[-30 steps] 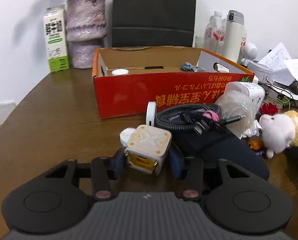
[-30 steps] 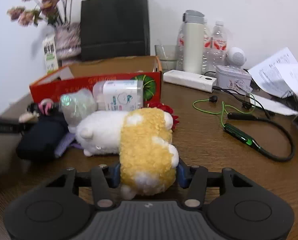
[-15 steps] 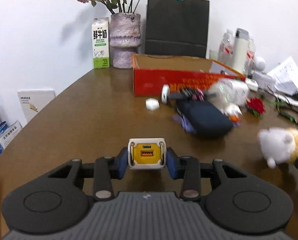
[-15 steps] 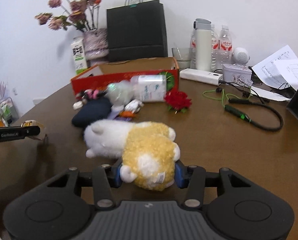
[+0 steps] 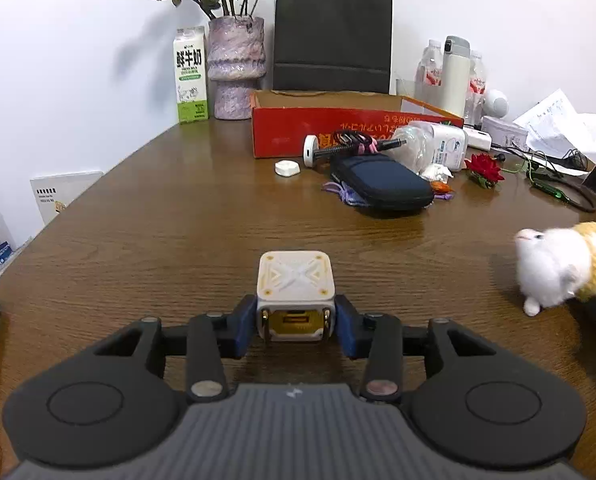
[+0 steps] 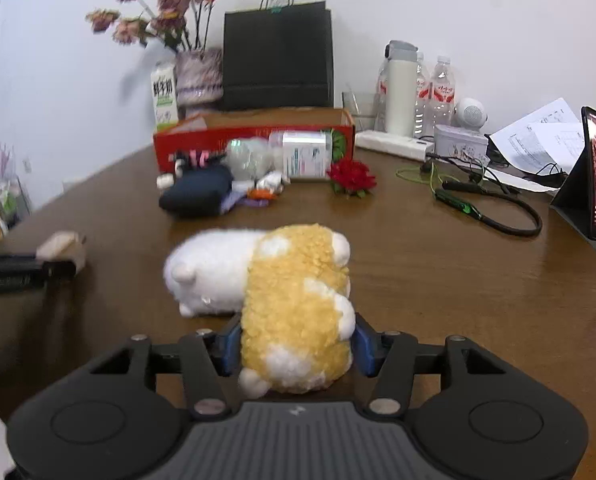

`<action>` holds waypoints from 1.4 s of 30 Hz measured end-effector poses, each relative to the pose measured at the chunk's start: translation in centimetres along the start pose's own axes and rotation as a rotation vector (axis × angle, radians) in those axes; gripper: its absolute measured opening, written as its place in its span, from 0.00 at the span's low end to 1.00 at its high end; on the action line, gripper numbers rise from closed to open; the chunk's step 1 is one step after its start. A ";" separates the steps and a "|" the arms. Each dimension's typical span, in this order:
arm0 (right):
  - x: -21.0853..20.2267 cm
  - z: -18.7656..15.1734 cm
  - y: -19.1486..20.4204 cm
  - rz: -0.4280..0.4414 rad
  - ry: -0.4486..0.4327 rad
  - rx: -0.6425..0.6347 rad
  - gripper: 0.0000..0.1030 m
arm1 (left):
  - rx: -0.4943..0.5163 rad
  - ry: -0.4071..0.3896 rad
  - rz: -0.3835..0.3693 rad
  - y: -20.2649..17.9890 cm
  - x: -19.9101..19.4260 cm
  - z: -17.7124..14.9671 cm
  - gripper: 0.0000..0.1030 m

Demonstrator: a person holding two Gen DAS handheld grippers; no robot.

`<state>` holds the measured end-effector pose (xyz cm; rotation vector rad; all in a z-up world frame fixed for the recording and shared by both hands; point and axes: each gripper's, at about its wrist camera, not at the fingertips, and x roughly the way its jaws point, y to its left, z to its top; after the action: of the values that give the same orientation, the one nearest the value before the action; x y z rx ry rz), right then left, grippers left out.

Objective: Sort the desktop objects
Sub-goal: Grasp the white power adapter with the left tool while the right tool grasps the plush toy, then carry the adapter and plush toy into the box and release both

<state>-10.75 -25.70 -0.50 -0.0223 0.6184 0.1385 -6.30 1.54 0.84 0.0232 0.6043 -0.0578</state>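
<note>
Both clamped: left gripper [image 5: 297, 322] on charger cube [image 5: 295, 294], right gripper [image 6: 294, 346] on plush toy [image 6: 294, 312].

bare wooden table [image 5: 170, 232] ahead, dark pouch [image 5: 382, 186] and red box [image 5: 338, 128] blocking beyond

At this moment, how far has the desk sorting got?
Nothing looks sorted yet. In hand: left gripper clamps the white charger cube; right gripper clamps the plush toy. Left: dark pouch, coiled cable and red flower beside the red box.
</note>
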 end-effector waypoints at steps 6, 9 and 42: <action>-2.2 0.6 -0.1 -0.016 -0.002 0.031 0.48 | 0.005 0.014 -0.022 0.1 0.4 0.2 0.45; -3.8 3.4 -0.3 0.025 -0.005 0.039 0.48 | 0.029 0.011 -0.023 0.0 0.4 0.4 0.46; 8.5 9.4 -0.9 0.070 0.143 0.170 0.45 | -0.009 -0.051 -0.001 0.2 -1.2 1.5 0.38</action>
<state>1.66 -24.98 2.20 0.1553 0.7722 0.1521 -6.43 1.71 2.73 0.0125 0.5535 -0.0560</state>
